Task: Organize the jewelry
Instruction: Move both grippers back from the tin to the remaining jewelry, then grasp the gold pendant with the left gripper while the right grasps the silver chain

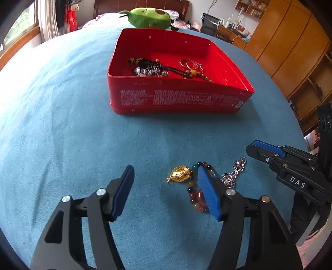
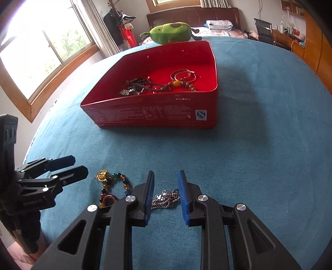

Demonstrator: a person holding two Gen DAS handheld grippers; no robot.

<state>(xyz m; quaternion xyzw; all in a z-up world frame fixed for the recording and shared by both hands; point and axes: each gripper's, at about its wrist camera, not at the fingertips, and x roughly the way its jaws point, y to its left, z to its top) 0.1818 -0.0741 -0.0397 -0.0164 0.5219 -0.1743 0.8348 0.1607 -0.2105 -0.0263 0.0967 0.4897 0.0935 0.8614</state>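
A red tin (image 1: 178, 99) (image 2: 157, 116) stands on the blue cloth and holds dark cord necklaces (image 1: 157, 65), silver bangles (image 1: 189, 64) (image 2: 183, 75) and a beaded strand. On the cloth near me lie a gold pendant (image 1: 179, 174) (image 2: 103, 175), a coloured bead bracelet (image 1: 197, 193) (image 2: 119, 187) and a silver chain (image 1: 233, 173) (image 2: 165, 198). My left gripper (image 1: 166, 176) is open and empty, its right finger over the bracelet. My right gripper (image 2: 166, 178) is open, its fingers on either side of the silver chain.
A green plush toy (image 1: 148, 17) (image 2: 171, 33) lies beyond the tin. A window is at the left (image 2: 41, 54), wooden cabinets at the right (image 1: 290, 52). The right gripper shows at the right edge of the left view (image 1: 290, 166).
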